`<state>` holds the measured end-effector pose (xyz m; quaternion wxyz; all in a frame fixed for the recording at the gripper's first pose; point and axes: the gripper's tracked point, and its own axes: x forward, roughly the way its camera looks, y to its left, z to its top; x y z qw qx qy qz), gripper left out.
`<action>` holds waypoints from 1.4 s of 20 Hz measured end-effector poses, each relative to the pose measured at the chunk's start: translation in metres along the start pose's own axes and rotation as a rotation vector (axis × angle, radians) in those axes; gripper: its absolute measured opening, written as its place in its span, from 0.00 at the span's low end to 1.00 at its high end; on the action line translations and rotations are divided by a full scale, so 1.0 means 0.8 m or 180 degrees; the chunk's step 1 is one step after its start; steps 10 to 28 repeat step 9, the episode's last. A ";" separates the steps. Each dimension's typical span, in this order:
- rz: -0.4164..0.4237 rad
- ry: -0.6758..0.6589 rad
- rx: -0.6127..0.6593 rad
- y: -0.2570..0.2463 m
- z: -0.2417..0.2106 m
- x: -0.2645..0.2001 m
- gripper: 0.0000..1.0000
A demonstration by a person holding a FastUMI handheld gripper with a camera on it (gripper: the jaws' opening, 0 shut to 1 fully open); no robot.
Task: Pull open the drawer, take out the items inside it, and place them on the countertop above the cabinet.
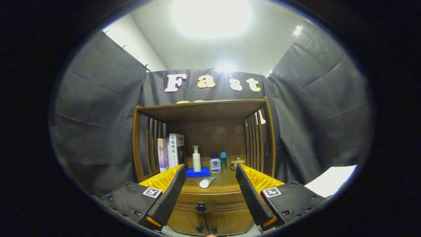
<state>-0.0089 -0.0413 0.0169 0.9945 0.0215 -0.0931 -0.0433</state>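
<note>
Both fingers of my gripper [208, 191] stand wide apart and hold nothing, framing the drawer [210, 200] and its dark knob [201, 206], which lies between and just beyond them. That drawer looks closed, so I judge the pull not yet begun. On the countertop [223, 184] above lies a white tube [207, 182], with bottles [215, 163] behind it.

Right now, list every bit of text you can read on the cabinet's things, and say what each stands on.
"人格理论": on the white book standing on the countertop.
Smaller print below that title: too small to read.
Pink book, pump bottle, small bottle, tube: print blurred, unreadable.
Gripper: open, drawer knob ahead between its fingers; square markers, no words.
</note>
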 end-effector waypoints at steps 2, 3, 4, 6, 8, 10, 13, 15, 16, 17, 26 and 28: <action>0.0045 0.0039 0.0140 0.000 0.001 -0.002 0.95; 0.0050 0.0036 0.0167 -0.003 0.002 -0.003 0.95; 0.0030 0.0027 0.0154 -0.007 0.002 -0.003 0.95; 0.0028 0.0020 0.0100 -0.009 0.001 -0.004 0.95; 0.0029 0.0011 0.0085 -0.009 0.003 -0.005 0.95; 0.0026 -0.0001 0.0096 -0.009 0.005 -0.005 0.95; 0.0026 -0.0001 0.0096 -0.009 0.005 -0.005 0.95; 0.0026 -0.0001 0.0096 -0.009 0.005 -0.005 0.95; 0.0026 -0.0001 0.0096 -0.009 0.005 -0.005 0.95; 0.0026 -0.0001 0.0096 -0.009 0.005 -0.005 0.95; 0.0026 -0.0001 0.0096 -0.009 0.005 -0.005 0.95; 0.0026 -0.0001 0.0096 -0.009 0.005 -0.005 0.95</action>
